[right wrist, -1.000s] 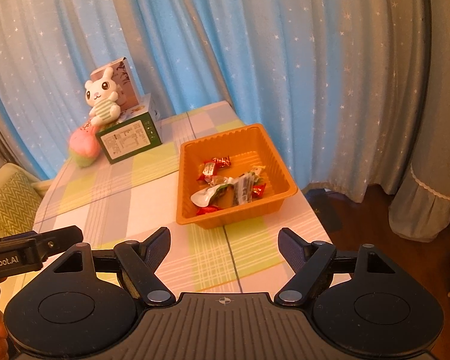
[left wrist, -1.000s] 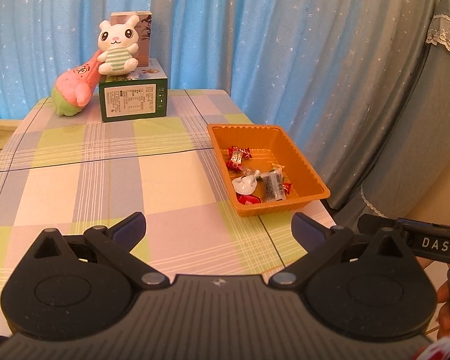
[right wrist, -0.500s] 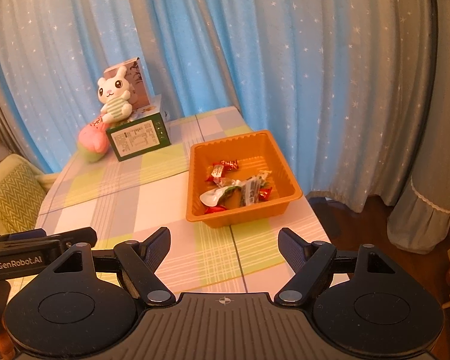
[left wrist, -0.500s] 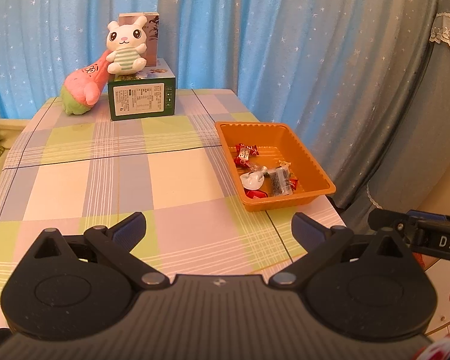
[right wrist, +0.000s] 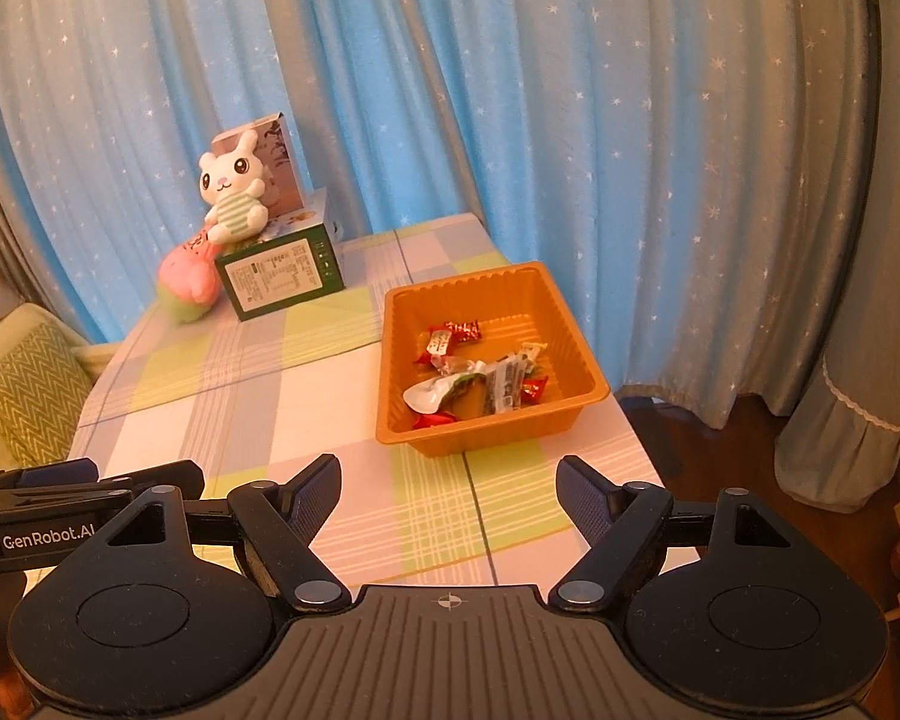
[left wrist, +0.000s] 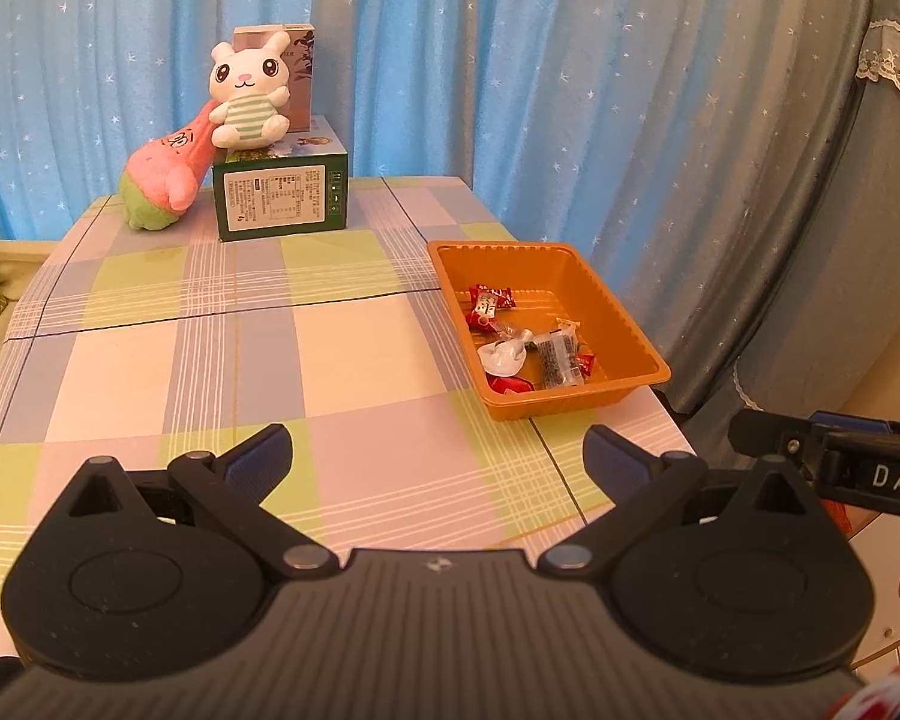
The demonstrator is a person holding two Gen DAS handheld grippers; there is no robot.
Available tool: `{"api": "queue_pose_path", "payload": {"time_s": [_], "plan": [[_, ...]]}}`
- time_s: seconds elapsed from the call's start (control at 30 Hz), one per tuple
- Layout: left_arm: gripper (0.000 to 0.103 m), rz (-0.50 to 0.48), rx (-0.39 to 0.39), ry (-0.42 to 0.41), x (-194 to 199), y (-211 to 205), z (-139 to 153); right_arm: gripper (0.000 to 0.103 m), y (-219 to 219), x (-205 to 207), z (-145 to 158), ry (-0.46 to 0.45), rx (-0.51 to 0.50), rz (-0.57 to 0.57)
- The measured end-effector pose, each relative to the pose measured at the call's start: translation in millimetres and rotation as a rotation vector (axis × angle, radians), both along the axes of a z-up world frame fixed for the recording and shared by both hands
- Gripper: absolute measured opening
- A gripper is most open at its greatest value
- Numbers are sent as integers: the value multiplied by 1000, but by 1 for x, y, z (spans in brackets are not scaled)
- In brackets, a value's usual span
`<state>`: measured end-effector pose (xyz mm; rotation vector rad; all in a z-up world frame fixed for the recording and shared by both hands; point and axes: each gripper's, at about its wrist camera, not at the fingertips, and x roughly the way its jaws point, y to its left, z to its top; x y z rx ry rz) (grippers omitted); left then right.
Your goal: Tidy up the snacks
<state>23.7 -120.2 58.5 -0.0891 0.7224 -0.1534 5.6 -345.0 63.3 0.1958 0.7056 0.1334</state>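
Blue star-print curtains behind, plaid-clothed table in front, warm light over both.

Left gripper: fingers spread wide, nothing between the pads, only bare cloth showing in the gap. Held level above the near edge of the table, pointed along its length, well short of any object. Right gripper: fingers likewise wide apart and empty, poised above the near edge, aimed at the orange tray just ahead. Each tool's body visible at the edge of the other's view, so side by side, left beside right, both hanging back rather than reaching.

Snacks gathered in a loose heap inside the tray: red-wrapped candies, a clear packet with dark print, a white crumpled wrapper. Tray set near the right edge of the table, probably as the collecting place; no loose snack seen on the cloth outside it, so sorting judged finished or close to it. Open, withdrawn stance fits that reading: nothing left to carry.

Further out, at the far end: green carton with a white plush rabbit seated on top, a taller box behind, a pink-and-green plush leaning against the carton's side. Well apart from the tray, seemingly decoration. Green-patterned cushion off the table's left.
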Motion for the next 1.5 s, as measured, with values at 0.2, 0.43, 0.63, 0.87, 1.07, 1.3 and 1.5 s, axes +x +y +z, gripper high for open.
{"api": "queue_pose_path", "payload": {"time_s": [0.2,0.43,0.63,0.87,1.07,1.3,1.5], "plan": [[103,-1,1,-1,0,-1,0,78,0,0,0,-1,0,0],[103,-2,2,0,0,-2,-1,78,0,0,-1,0,0,1],[103,-2,3,1,0,-4,-1,79,1,0,-1,0,-1,1],[103,-2,5,2,-1,-4,-2,78,1,0,0,0,1,0],[103,-3,5,2,-1,-5,-3,78,1,0,0,-1,-1,1],[103,-2,5,0,-1,-5,-4,78,4,0,-3,-4,-9,5],[103,-5,5,-3,-1,-4,-5,78,3,-1,-5,-4,-7,8]]}}
